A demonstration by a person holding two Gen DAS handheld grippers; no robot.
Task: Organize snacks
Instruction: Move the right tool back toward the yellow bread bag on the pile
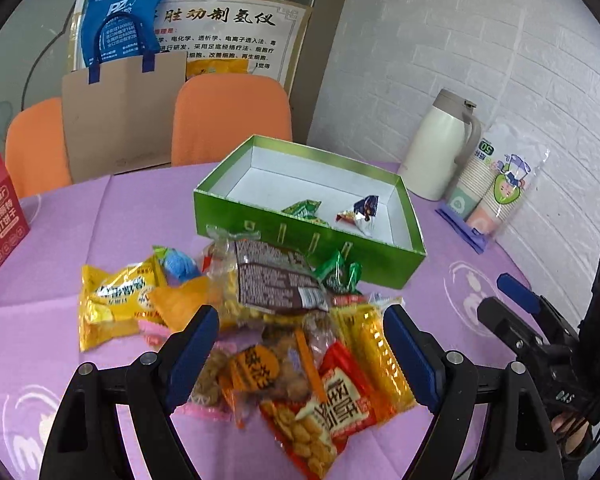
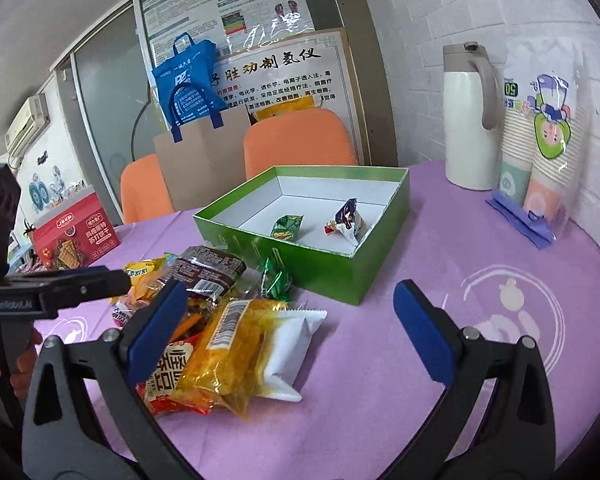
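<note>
Keeping both the left gripper (image 1: 300, 344) and right gripper (image 2: 290, 326) spread (nothing held), lower onto one packet of the snack pile (image 1: 268, 320), then carry it to the green box (image 1: 404, 254).

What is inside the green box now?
Two small wrapped snacks lie in the green box: a green packet and a dark blue and white packet. The near wall hides part of the floor.

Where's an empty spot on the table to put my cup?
Bare purple tablecloth lies right of the snack pile, between the green box and the sleeve of paper cups. It is crowded left of the box, where snacks overlap.
</note>
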